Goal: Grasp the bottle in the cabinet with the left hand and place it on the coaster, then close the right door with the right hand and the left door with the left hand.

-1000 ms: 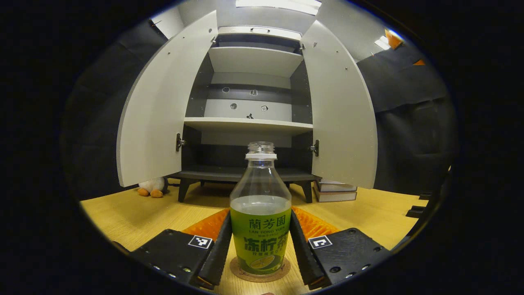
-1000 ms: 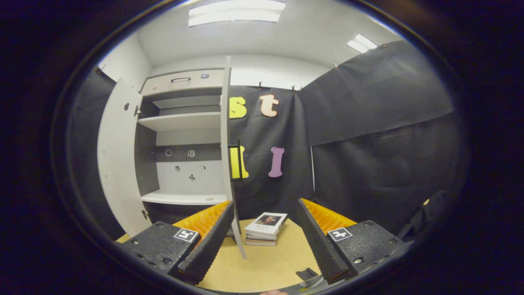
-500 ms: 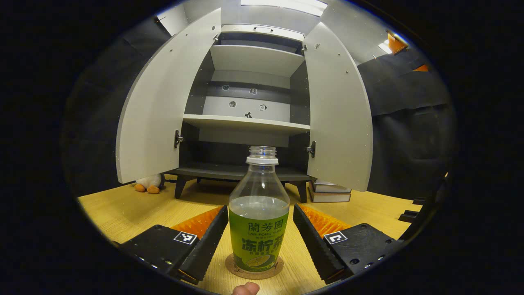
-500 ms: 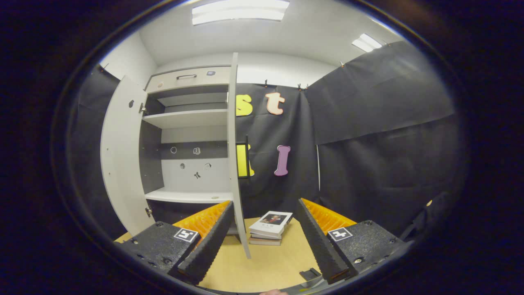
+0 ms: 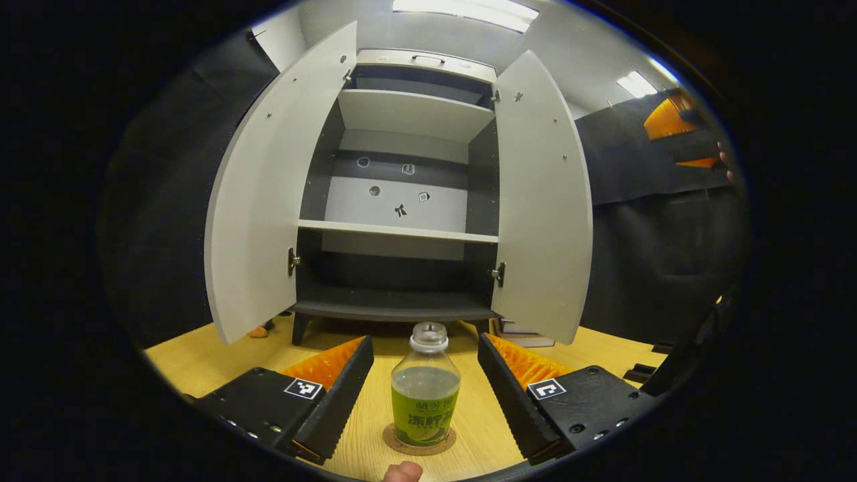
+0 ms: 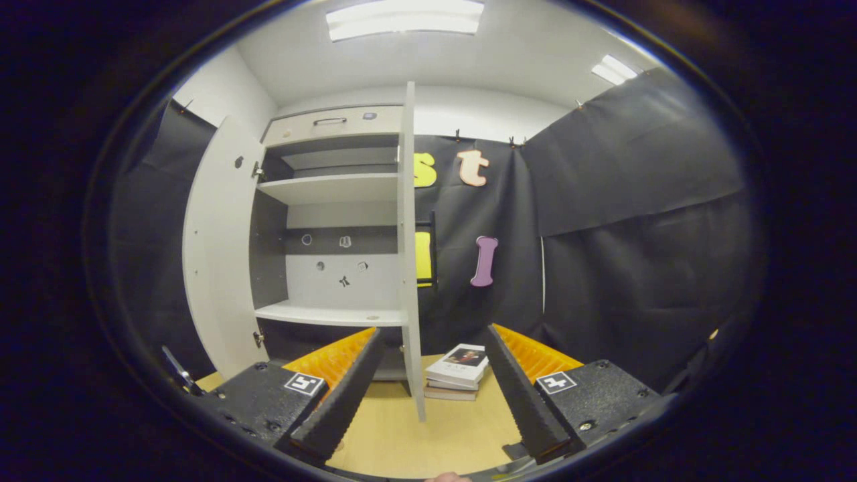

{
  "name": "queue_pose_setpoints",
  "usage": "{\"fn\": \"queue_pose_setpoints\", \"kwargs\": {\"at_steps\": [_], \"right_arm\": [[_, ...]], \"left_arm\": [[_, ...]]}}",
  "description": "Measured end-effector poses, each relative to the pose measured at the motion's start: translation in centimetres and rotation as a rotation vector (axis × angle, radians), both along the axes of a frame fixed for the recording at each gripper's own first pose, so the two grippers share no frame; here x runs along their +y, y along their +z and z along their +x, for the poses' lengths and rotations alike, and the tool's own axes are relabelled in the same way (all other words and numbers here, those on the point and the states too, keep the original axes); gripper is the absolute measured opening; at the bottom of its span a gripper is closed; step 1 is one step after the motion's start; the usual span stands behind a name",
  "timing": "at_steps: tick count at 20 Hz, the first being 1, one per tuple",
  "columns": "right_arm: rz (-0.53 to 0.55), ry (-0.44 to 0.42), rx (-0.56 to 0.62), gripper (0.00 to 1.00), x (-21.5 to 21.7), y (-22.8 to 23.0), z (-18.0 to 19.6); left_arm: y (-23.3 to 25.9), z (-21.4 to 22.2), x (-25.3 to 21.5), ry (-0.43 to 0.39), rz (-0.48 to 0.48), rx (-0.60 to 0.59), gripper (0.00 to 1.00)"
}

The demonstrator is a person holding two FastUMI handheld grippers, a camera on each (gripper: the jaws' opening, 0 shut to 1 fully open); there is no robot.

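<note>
In the left gripper view, your left gripper [image 5: 423, 388] is wide open and empty, clear of the green-labelled clear plastic bottle [image 5: 425, 405], which stands upright on the round cork coaster [image 5: 419, 440], freeing you for the doors. In the right gripper view, your right gripper [image 6: 435, 391], open and empty, faces the grey right cabinet door [image 6: 410, 248] edge-on; stacked books [image 6: 456, 372] lie near its swing.

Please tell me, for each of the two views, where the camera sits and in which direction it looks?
Left gripper view: rides on the left gripper, facing the open cabinet head-on; open jaws flank the bottle on its coaster; a fingertip shows below.
Right gripper view: rides on the right gripper, looking along the right door edge-on, toward the books; jaws open.
Shared: cabinet, both doors, wooden table.
</note>
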State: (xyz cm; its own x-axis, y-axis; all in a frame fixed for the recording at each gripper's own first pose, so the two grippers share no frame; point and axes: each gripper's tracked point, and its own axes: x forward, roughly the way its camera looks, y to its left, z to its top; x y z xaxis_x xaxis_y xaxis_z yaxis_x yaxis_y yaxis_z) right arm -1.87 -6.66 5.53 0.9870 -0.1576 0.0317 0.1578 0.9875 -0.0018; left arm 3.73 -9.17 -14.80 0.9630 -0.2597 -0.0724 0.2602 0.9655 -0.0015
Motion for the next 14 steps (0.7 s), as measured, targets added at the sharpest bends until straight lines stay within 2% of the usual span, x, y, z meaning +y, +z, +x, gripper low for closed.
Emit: {"fn": "queue_pose_setpoints", "kwargs": {"at_steps": [3,5,8,11,14], "right_arm": [[0.033,0.058,-0.039,1.0,2.2,-0.1,1.5],[0.062,0.098,-0.059,1.0,3.4,-0.4,2.4],[0.063,0.1,-0.063,1.0,3.3,-1.6,2.6],[0.082,0.119,-0.016,1.0,3.1,-4.1,2.1],[0.088,0.103,0.026,1.0,2.0,-6.9,1.2]], "left_arm": [[4.3,-1.0,0.4,0.009,-0.025,-0.018,0.95],[6.9,-1.5,1.1,0.037,0.004,-0.042,0.95],[9.1,-2.2,2.0,0.06,0.056,-0.037,0.95],[11.5,-2.6,3.1,0.087,0.055,-0.059,0.95],[12.4,-2.9,4.0,0.115,0.035,-0.051,0.95]]}}
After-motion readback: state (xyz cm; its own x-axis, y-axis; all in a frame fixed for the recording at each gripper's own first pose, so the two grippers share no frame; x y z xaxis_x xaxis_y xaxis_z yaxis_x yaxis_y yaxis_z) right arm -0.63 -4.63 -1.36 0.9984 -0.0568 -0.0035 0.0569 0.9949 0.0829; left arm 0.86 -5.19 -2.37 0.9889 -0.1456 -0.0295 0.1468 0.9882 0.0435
